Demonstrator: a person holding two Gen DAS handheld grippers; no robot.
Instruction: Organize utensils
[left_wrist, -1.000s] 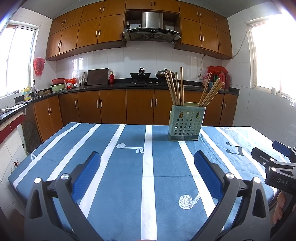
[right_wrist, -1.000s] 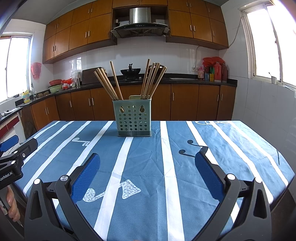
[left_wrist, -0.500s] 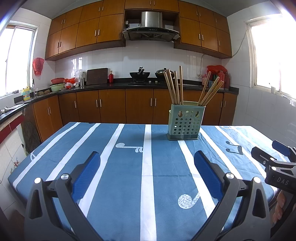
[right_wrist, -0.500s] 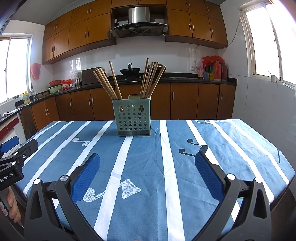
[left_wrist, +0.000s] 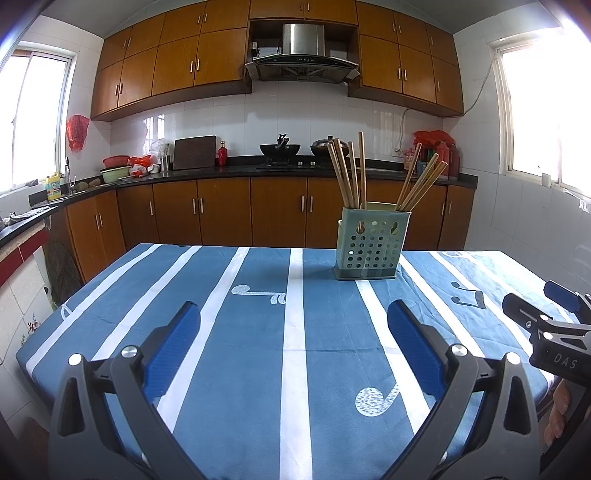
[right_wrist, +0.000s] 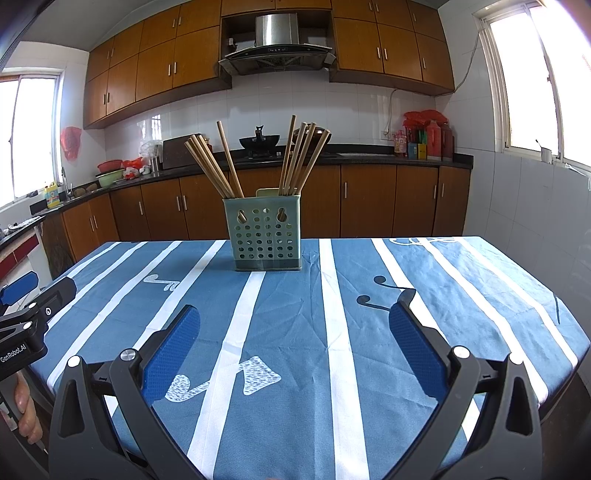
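Note:
A pale green perforated utensil holder (left_wrist: 372, 246) (right_wrist: 263, 238) stands upright at the far side of the table. Several wooden chopsticks (left_wrist: 351, 173) (right_wrist: 301, 158) lean out of it in two bunches, left and right. My left gripper (left_wrist: 293, 321) hovers open over the near table edge with nothing between its blue pads. My right gripper (right_wrist: 295, 317) is open and empty too, well short of the holder. Each gripper shows at the edge of the other's view, the right gripper (left_wrist: 554, 325) and the left gripper (right_wrist: 26, 314), each held by a hand.
The table wears a blue cloth with white stripes (left_wrist: 295, 332) (right_wrist: 332, 314). Brown cabinets and a dark counter (left_wrist: 258, 170) with pots, a cutting board and bottles run behind it. Tiled walls and windows flank both sides.
Both views have shifted only slightly; the holder sits a touch higher in frame. Both grippers stay open and empty.

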